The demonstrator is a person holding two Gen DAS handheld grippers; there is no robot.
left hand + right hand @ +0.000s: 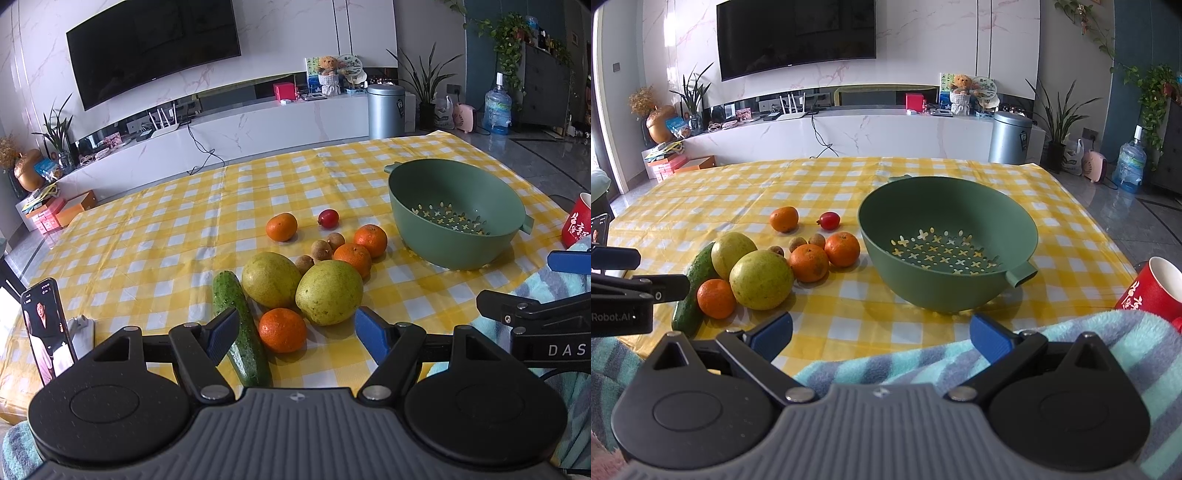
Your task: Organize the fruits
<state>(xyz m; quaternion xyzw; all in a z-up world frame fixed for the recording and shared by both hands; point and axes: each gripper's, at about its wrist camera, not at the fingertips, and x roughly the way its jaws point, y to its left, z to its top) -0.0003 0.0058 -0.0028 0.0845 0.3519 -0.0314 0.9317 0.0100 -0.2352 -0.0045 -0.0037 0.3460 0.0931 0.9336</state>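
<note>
On the far left edge of the table we see a phone [46, 330] propped upright, its screen lit. Our left gripper [295, 334] hangs low over the near part of the yellow checked tablecloth [147, 236], its blue-padded jaws spread wide with nothing between them. Just beyond it lies the fruit pile: a bumpy dark green cucumber [242, 325] pointing towards us, with a small orange [282, 329] touching its right side. Behind those sit two large yellow-green pears [271, 279], speckled and dull-skinned, side by side and touching. Further back we make out three small brown longans [320, 250], then two more oranges [352, 258] pressed together on the right of the pile. A fifth orange [281, 227] sits apart at the far left of the group, and a little red fruit [328, 218] lies alone near it.

To the right of the fruit stands a green colander bowl [1015, 225], holding no fruit, with cross-shaped holes in its base. Our right gripper [881, 334] hovers over the near edge of the cloth, jaws parted wide and holding nothing. A striped blue towel [1089, 332] lies beneath it, and a red mug [1145, 295] sits at the far right
</note>
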